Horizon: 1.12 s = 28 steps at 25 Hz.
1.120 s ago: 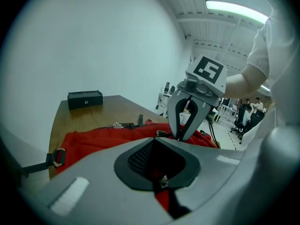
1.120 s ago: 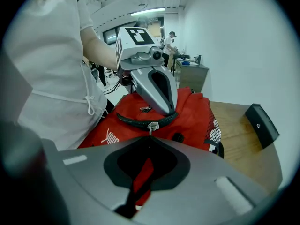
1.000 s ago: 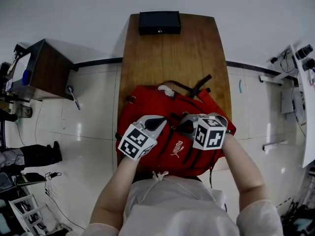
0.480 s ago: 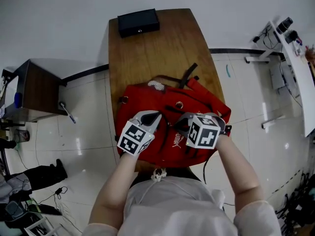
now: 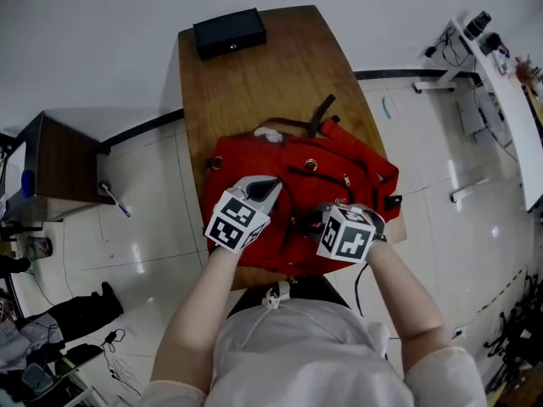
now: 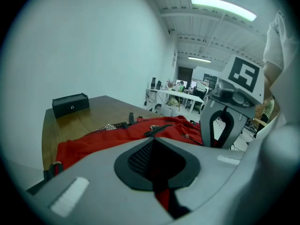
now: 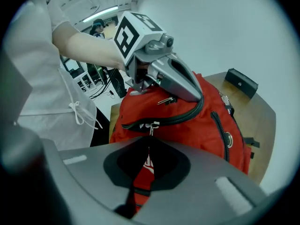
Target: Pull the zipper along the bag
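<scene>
A red backpack (image 5: 339, 164) lies flat on the wooden table (image 5: 271, 83). My left gripper (image 5: 270, 185) is shut on a fold of red fabric beside the black zipper track. In the right gripper view the left gripper's fingers (image 7: 190, 86) pinch the bag just above the curved zipper (image 7: 164, 118). My right gripper (image 5: 312, 221) is at the bag's near side, shut on the small metal zipper pull (image 7: 151, 127), which runs into its jaws. A second loose metal pull (image 7: 165, 101) hangs under the left gripper. The right gripper (image 6: 229, 121) also shows in the left gripper view.
A black box (image 5: 225, 32) sits at the table's far end. A dark side table (image 5: 59, 172) stands on the floor to the left, and a white desk (image 5: 501, 83) with gear to the right. The backpack's black straps (image 5: 318, 117) trail toward the far end.
My right gripper has drawn back toward the bag's near edge, widening the gap to the left gripper. The left gripper has kept its hold on the fabric. The head view has swung.
</scene>
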Motion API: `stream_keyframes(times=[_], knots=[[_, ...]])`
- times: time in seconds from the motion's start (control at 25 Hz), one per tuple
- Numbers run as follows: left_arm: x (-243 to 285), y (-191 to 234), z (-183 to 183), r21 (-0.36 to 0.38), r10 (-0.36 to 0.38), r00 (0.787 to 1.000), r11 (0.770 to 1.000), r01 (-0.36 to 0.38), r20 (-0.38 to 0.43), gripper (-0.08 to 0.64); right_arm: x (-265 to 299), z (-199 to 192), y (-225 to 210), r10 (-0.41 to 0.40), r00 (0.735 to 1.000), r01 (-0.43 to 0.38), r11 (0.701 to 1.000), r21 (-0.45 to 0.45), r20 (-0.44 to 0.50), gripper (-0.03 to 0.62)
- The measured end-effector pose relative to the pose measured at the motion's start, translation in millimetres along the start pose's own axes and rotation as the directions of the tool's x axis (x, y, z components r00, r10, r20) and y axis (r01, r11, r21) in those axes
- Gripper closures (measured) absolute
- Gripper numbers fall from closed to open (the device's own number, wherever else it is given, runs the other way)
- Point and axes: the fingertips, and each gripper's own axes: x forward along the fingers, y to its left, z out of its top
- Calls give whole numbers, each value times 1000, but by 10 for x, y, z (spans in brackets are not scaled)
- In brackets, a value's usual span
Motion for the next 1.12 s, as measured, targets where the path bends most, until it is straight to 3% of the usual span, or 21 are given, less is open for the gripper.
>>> stream_keyframes(times=[0.44, 0.72, 0.88, 1.12], knots=[[-26, -57, -39, 68, -55, 998, 996, 56, -7, 554, 302, -65, 506, 6, 1000, -4, 988, 152, -9, 580], [-64, -94, -79, 96, -104, 994, 990, 105, -18, 554, 590, 3, 1007, 118, 993, -116, 964, 238, 6, 581], [-66, -115, -101, 114, -99, 995, 988, 100, -20, 554, 664, 33, 1134, 136, 990, -137, 948, 288, 24, 580], [-62, -122, -100, 117, -79, 997, 990, 78, -2, 554, 745, 116, 1225, 157, 988, -151, 955, 257, -3, 575]])
